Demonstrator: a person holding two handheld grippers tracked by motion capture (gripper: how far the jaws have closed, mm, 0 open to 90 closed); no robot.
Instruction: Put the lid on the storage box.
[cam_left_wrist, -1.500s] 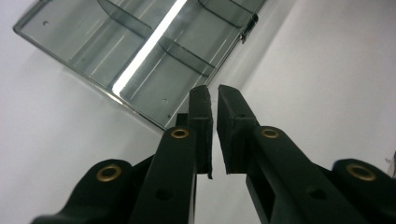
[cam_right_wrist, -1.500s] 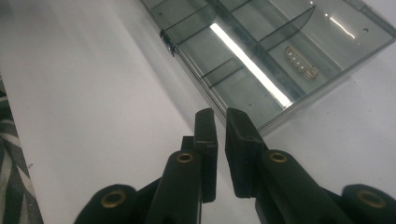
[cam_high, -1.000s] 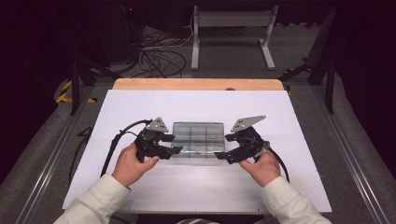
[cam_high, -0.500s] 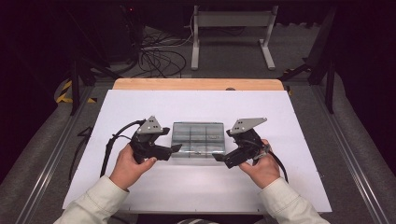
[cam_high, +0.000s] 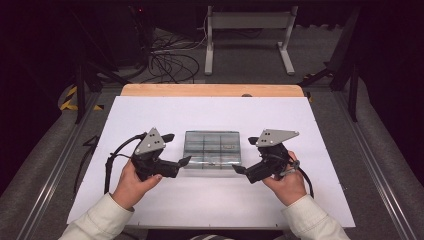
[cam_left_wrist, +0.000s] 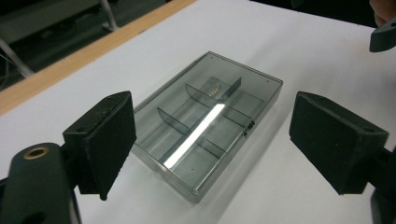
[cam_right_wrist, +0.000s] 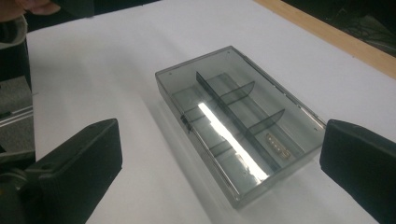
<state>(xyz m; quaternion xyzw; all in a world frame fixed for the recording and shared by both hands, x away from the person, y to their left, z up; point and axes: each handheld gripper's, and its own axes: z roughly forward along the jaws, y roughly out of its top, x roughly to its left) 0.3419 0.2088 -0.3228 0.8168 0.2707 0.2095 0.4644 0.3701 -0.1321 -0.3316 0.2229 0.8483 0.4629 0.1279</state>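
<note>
A white sheet (cam_high: 210, 195) is spread over the table, with a strip of bare wood (cam_high: 212, 90) left uncovered at its far edge. Beyond that strip a grey floor is seen, with a tangle of black cables (cam_high: 167, 62) and a pale metal stand (cam_high: 248, 35) on it; the rest of the room is dark. Metal rails (cam_high: 57, 167) run along both sides of the table.

A clear plastic box (cam_high: 212, 148) with a shut lid is laid flat near the middle of the sheet. It is parted inside by one long wall and short cross walls into small compartments. A small pale part (cam_right_wrist: 276, 143) is seen in one corner compartment; what it is cannot be told.

The left gripper (cam_high: 177, 149) is held just to the left of the box, its jaws pointed toward the box's left end. Its jaws have just been opening and now stand wide apart; in the left gripper view the box (cam_left_wrist: 208, 119) lies ahead of them, untouched, nothing between the pads.

The right gripper (cam_high: 245, 157) is held just to the right of the box, at its near right corner. Its jaws have likewise just been opening and stand wide apart; in the right gripper view the box (cam_right_wrist: 238, 121) lies ahead of them, clear of both pads.
</note>
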